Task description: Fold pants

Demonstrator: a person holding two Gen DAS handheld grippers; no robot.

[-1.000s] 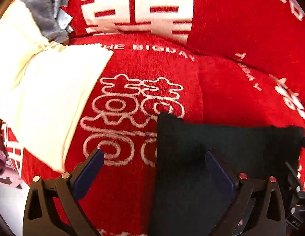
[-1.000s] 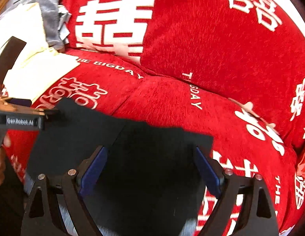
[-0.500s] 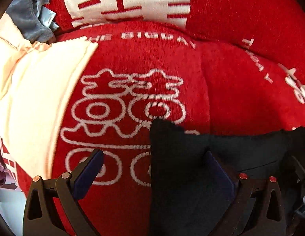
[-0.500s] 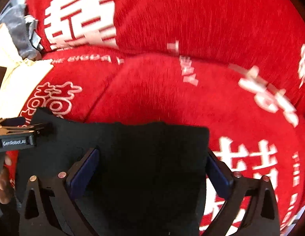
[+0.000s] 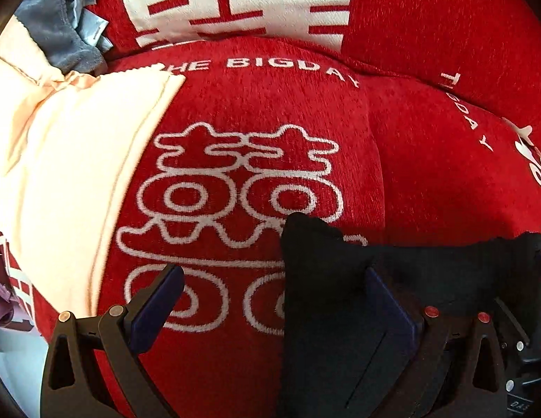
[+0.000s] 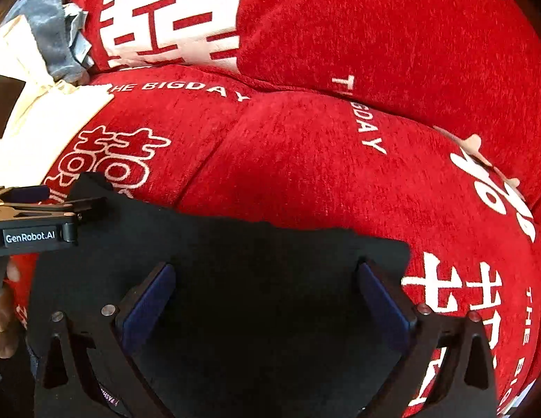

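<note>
- Right claw (image 6: pixel 265 292): jaws spread as wide as they go, having just been opening over the last second; the black pants (image 6: pixel 256 278) lie beneath and between the blue pads (image 6: pixel 148 299), which press on nothing
- Left claw (image 5: pixel 275 299): also spread; one blue pad stands over bare red cover, the other over the left corner of the pants (image 5: pixel 340 296), with no cloth pinched
- In the right wrist view the left claw (image 6: pixel 78 205) shows side-on at the far left corner of the garment, a hand (image 6: pixel 4 317) below it; whether its tips touch the cloth cannot be told
- Pants: a dark, flat, roughly rectangular bundle on the front of the red sofa cover (image 6: pixel 322 160), top edge running nearly straight from one claw to the other
- Change: against the frames a second ago, both views sit closer to the cloth and the top edge lies lower and flatter on the cushion
- Reading: a fold appears to have been laid down and released; the bundle looks compact, so the task is judged well along, with smoothing or one further fold possibly left
- Surroundings: a cream garment (image 5: pixel 61 181) lies to the left, apart from the pants, and a grey cloth (image 5: pixel 58 24) sits behind it by the back cushion
</note>
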